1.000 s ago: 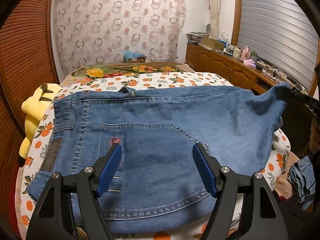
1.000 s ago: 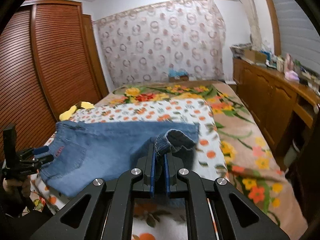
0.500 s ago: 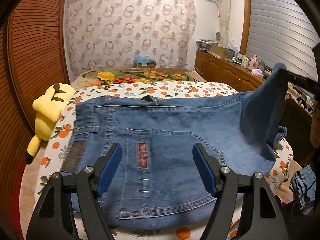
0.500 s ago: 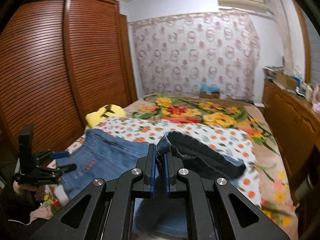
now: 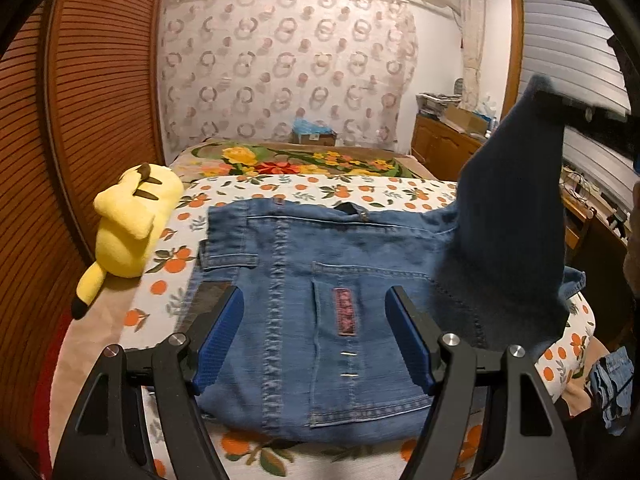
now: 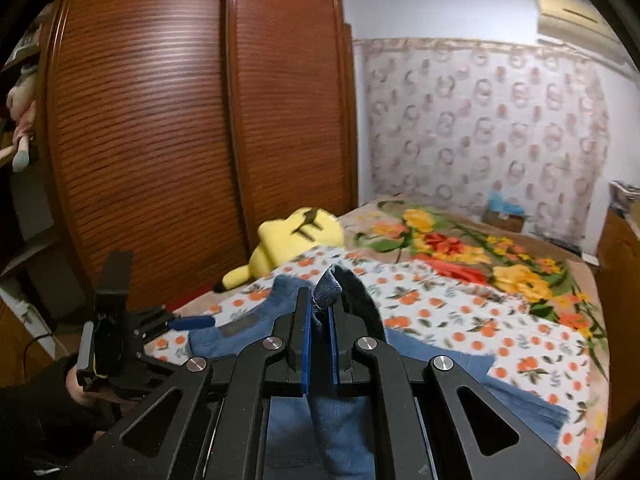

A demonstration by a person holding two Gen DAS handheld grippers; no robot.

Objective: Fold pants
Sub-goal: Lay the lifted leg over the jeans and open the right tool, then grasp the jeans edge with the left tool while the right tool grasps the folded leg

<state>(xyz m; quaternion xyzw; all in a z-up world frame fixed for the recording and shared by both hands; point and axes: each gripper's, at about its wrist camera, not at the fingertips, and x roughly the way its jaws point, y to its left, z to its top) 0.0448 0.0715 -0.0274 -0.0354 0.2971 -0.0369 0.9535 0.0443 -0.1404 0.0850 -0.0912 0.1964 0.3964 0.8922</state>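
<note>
Since a second ago, right tongs (image 6: 320,332) have carried the pant-leg end up and leftward, toward the waistband; pressed together, pinching denim. Left tongs (image 5: 316,336) spread, hovering over the back pocket, gripping nothing. Pants (image 5: 320,280) lie on the bed (image 5: 168,280), long axis left–right, waistband left. Hem probably lands near the left tongs; blur hides the fold line.

A slatted wooden wardrobe (image 6: 180,140) faces a ring-patterned curtain (image 5: 288,68) behind the bed (image 5: 304,160).
</note>
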